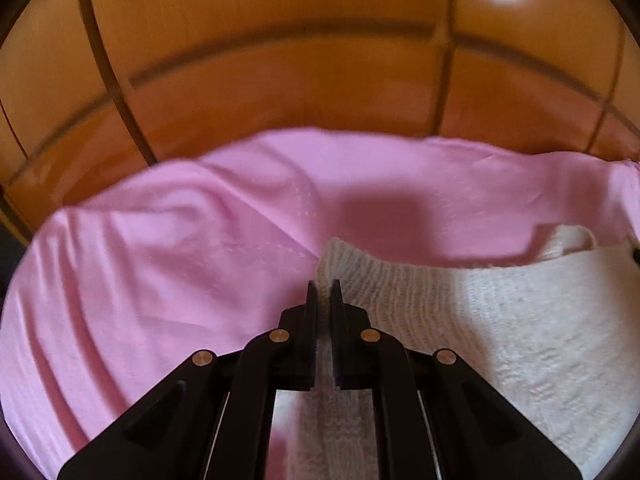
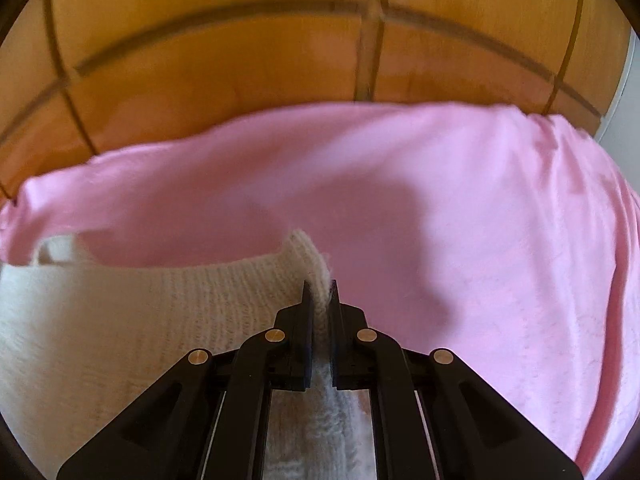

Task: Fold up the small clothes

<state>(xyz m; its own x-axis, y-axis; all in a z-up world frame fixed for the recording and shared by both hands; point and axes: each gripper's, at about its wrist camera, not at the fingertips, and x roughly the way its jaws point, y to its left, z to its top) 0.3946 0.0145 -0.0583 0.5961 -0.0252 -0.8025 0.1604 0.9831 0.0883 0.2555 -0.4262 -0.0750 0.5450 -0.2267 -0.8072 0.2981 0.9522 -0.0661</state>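
A cream knitted garment (image 1: 500, 320) lies on a pink sheet (image 1: 160, 260). My left gripper (image 1: 324, 290) is shut on the garment's ribbed edge at its left corner, and the knit runs back between the black fingers. In the right wrist view the same cream knitted garment (image 2: 100, 320) spreads to the left, and my right gripper (image 2: 320, 290) is shut on its right corner, with a fold of knit squeezed between the pads. The stretch of edge between the two corners hangs slightly slack. A small knit part (image 2: 56, 250) sticks up at the far left.
The pink sheet (image 2: 500, 240) covers the whole work surface and is wrinkled at the left in the left wrist view. Behind it stands an orange-brown wooden panelled wall (image 1: 280, 60), with a pale strip (image 2: 624, 92) at the far right.
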